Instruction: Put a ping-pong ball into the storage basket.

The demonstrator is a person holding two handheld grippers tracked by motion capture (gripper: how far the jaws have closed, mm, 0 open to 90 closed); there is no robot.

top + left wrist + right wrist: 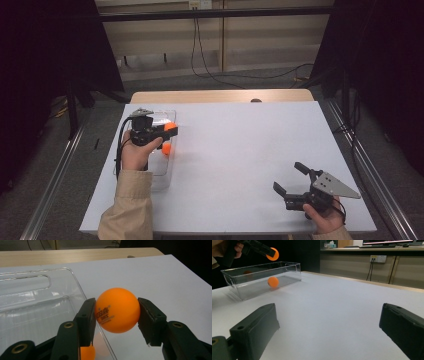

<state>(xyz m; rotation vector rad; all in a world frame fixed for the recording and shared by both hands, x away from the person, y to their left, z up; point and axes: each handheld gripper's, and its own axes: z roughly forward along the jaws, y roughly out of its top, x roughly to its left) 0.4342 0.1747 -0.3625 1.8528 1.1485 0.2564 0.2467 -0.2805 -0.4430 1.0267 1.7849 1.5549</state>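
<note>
Left gripper pinches the ball above the bin wall; released here, it may bounce out. Right gripper jaws gape wide.

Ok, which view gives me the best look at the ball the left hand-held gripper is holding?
The left gripper view: the held ball sits large between both jaws, printed logo readable. The high view shows it as a small orange patch at the left hand-held gripper. The right gripper view shows it far off, above the clear bin.
</note>
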